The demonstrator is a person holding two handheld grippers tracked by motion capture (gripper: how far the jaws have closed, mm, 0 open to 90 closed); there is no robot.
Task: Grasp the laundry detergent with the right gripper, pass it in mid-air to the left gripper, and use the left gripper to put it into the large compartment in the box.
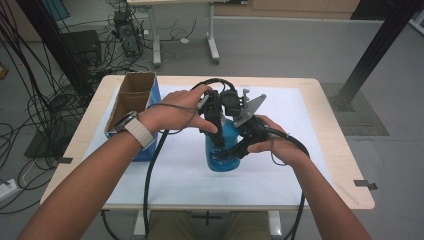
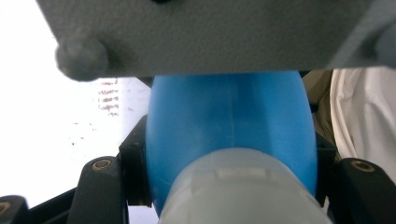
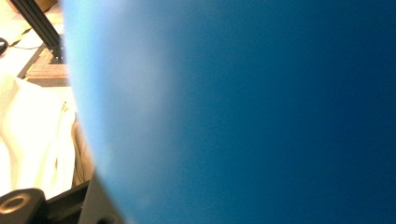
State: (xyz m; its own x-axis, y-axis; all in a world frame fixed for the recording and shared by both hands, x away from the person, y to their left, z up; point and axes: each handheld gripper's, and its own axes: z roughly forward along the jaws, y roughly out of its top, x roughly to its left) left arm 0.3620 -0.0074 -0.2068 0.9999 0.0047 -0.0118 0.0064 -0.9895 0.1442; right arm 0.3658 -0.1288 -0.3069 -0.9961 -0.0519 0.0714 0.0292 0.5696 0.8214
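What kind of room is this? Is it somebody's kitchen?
Not a kitchen, more likely a lab or workshop. Tangled cables and a computer tower sit on the grey floor, black metal frame posts stand around, and the table has a white mat for testing.

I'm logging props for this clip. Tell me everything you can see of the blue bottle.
The blue bottle looks like translucent plastic, rounded and swelling below a pale grey-white cap or collar. It stands upright near the middle of the white-covered table, with print low on its side. The left gripper clamps its upper body; the right gripper presses against its right side.
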